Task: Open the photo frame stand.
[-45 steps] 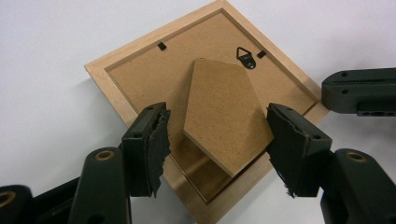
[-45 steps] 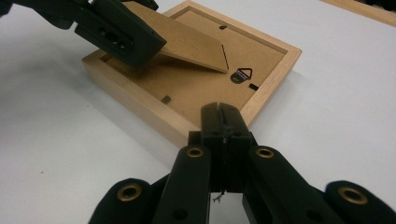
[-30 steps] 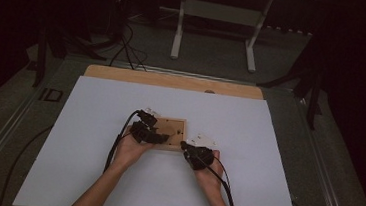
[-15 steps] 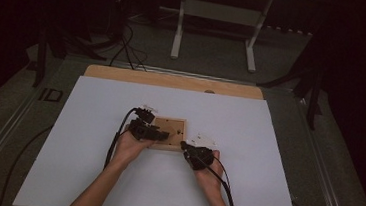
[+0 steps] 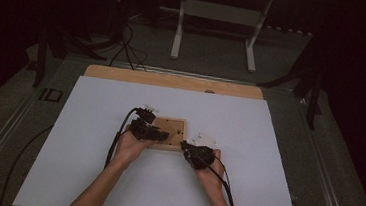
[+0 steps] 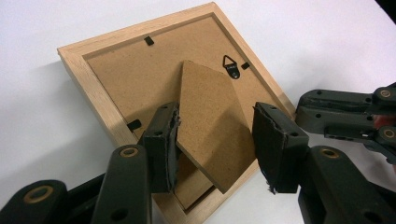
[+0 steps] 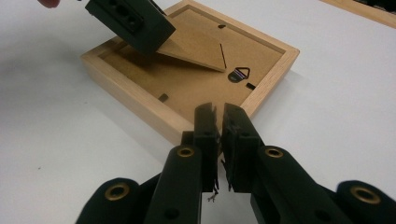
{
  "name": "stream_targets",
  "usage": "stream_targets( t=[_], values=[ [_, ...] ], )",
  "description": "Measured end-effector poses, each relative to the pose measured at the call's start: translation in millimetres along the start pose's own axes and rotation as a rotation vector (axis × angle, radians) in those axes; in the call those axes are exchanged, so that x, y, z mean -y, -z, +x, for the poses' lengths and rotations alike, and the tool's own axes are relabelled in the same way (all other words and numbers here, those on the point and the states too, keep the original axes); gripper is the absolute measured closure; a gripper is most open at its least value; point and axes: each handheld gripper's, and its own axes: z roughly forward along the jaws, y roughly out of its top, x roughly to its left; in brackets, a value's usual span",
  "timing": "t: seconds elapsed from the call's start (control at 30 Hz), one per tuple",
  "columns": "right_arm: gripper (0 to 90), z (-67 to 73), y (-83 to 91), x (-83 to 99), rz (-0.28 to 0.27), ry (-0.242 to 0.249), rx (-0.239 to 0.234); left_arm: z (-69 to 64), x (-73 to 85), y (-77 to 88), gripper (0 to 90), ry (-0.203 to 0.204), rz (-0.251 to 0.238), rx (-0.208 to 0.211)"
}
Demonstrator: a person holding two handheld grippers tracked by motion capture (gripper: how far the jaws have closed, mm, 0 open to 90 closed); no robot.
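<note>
The left tool [image 6: 215,140] has moved right over the picture frame [image 6: 112,70], wide open around its raised stand [image 6: 210,126]; the right tool [image 7: 218,122], nearly closed, holds nothing.

We take this for a lab or studio recording space. Our desk [image 5: 93,125], covered in a white sheet, sits in a dark room on grey carpet. Beyond the hand-held gripper [image 5: 160,135] we see floor cables [image 5: 126,43] and a white stand [image 5: 217,15].
</note>
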Motion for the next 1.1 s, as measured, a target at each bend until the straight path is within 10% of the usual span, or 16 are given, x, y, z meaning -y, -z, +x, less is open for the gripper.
stream_targets(
  t=[1.1],
  values=[
    [63.7,-29.2,15.3,-25.7,-0.016,-0.044,-0.02,-34.2,38.9,14.0,53.3,-0.262,-0.198,-0.15]
  ],
)
